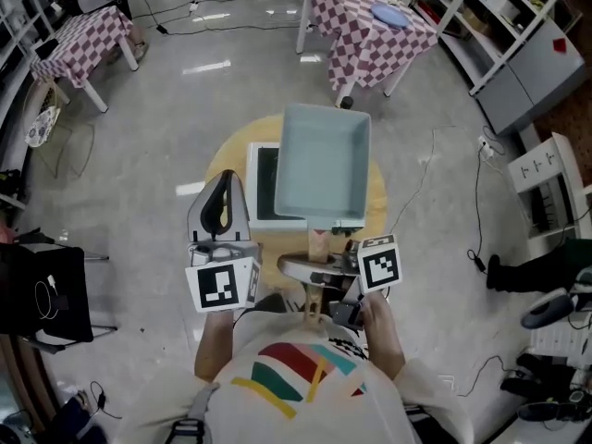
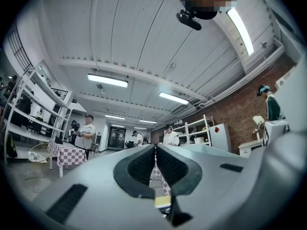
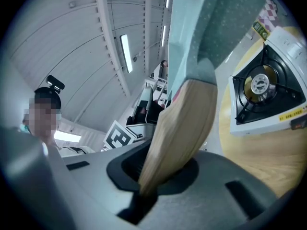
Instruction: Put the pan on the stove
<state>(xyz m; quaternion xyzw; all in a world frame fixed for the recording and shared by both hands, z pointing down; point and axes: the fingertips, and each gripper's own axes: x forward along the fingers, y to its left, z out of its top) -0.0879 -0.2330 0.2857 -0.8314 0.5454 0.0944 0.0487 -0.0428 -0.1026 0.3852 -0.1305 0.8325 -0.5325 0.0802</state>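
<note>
A pale blue-green square pan (image 1: 324, 165) hangs tilted over the white single-burner stove (image 1: 264, 188), which stands on a round wooden table (image 1: 225, 160). My right gripper (image 1: 335, 265) is shut on the pan's wooden handle (image 3: 182, 128). In the right gripper view the handle runs up from the jaws (image 3: 148, 186) to the pan's body (image 3: 216, 23). The stove's black burner (image 3: 264, 87) lies to the right, below the pan. My left gripper (image 1: 220, 203) is held beside the stove's left side and points upward. Its pads (image 2: 144, 166) meet with nothing between them.
Two checkered-cloth tables (image 1: 370, 26) (image 1: 79, 40) stand on the grey floor beyond the round table. Metal shelving (image 1: 518, 35) lines the right side, and cables (image 1: 476, 211) trail across the floor. A black bag (image 1: 37, 294) sits at the left. Several people stand in the background (image 2: 86, 133).
</note>
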